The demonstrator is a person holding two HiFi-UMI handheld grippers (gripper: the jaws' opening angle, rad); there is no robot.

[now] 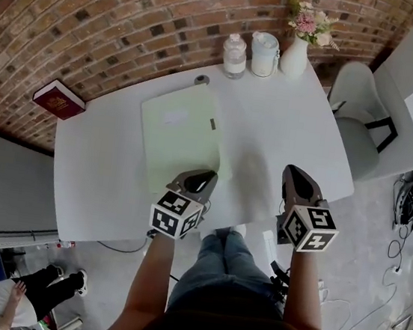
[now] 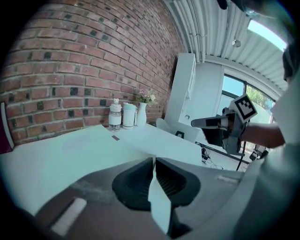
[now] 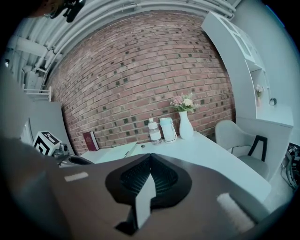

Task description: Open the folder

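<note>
A pale green folder (image 1: 180, 134) lies on the white table (image 1: 287, 126), and it also shows in the left gripper view (image 2: 70, 154) and the right gripper view (image 3: 112, 152). My left gripper (image 1: 206, 177) is at the folder's near right corner. Its jaws (image 2: 153, 160) stand almost together, pinching the edge of the folder's cover, which rises toward them. My right gripper (image 1: 296, 172) hovers over bare table to the right of the folder. It is shut (image 3: 150, 157) with nothing in it.
At the back of the table stand a bottle (image 1: 234, 55), a white jug (image 1: 264, 53) and a vase of flowers (image 1: 295, 51). A red book (image 1: 59, 99) lies at the far left corner. A grey chair (image 1: 358, 105) stands to the right.
</note>
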